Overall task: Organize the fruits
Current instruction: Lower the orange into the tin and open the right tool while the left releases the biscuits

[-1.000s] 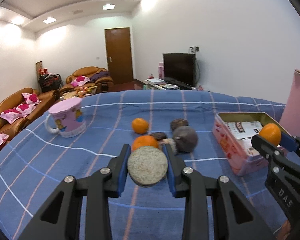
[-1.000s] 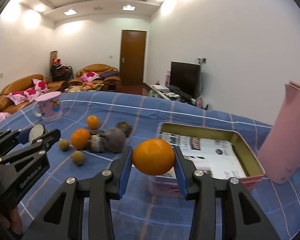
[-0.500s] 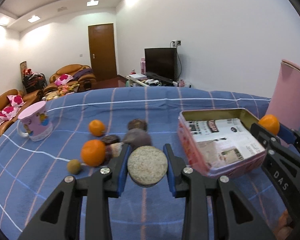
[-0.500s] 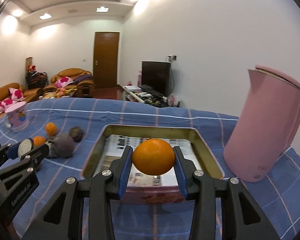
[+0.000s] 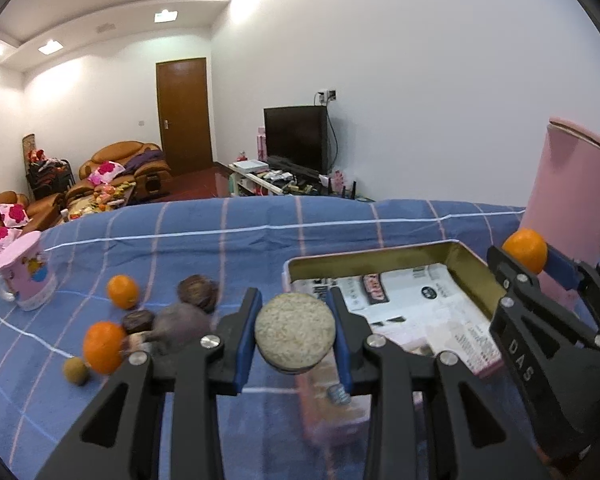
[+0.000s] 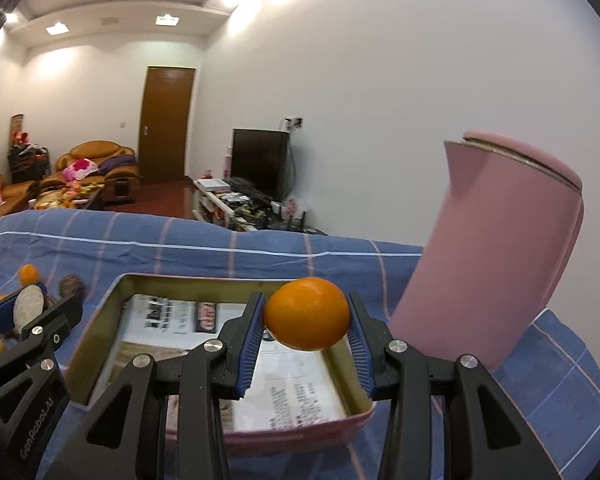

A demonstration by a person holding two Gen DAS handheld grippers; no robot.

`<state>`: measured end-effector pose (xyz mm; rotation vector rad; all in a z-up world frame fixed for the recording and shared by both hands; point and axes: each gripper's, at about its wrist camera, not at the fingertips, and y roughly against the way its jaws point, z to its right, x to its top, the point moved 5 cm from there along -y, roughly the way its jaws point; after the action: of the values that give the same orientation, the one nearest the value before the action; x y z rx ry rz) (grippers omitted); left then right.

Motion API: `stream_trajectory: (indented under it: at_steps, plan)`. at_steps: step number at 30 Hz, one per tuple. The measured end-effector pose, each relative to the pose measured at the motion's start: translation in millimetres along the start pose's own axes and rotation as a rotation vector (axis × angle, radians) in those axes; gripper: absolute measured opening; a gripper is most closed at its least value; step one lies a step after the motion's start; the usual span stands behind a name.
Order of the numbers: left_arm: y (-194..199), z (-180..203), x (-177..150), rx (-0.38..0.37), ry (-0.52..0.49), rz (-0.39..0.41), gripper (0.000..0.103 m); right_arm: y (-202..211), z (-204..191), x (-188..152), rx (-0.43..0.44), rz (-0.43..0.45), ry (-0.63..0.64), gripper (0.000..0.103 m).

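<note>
Going left to right across the blue checked tablecloth [image 5: 340, 216]: pink mug [image 5: 22, 276] out at 9 o'clock in the left wrist view, then the leftover fruit pile [image 5: 156, 320] (two small oranges, a few dark wrinkly ones, a little tan one) around 8–9 o'clock.

The left gripper [image 5: 295, 330] is clamped on a flat, pale, rough-skinned round fruit [image 5: 295, 328], both blue pads pressed on its sides. It hangs just over the near-left corner of the pink tin box [image 5: 472, 258], which opens up toward 1–2 o'clock from that tool.

Then the right gripper [image 6: 306, 316], squeezed onto an orange [image 6: 307, 313]. In its own view the orange sits over the near-right part of the tin, with the paper-lined bottom spreading toward 10–11 o'clock below it. The pink kettle [image 6: 500, 264] stands at 2–3 o'clock, close beside the tin.

My read: the right hand is better placed, its orange already inside the rim line, so it mostly needs to drop down. The left one needs to push further in toward 1 o'clock before letting go, or the fruit could clip the wall.
</note>
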<state>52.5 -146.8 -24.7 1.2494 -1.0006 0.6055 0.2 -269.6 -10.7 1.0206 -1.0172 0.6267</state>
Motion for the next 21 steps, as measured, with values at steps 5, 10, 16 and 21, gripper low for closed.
stream_trajectory:
  at_steps: [5, 10, 16, 21]
  plan:
    - [-19, 12, 8, -0.002, 0.006, -0.024, 0.035, -18, 9, 1, 0.003, -0.052, -0.032, 0.043]
    - [-38, 19, 12, -0.010, 0.017, -0.074, 0.035, -33, 16, -2, 0.029, -0.125, -0.071, 0.043]
    - [-56, 23, 11, -0.015, 0.019, -0.142, 0.035, -47, 13, -5, 0.072, -0.184, -0.079, 0.043]
    - [-62, 28, 7, -0.017, 0.008, -0.181, 0.036, -54, 7, -8, 0.101, -0.212, -0.078, 0.044]
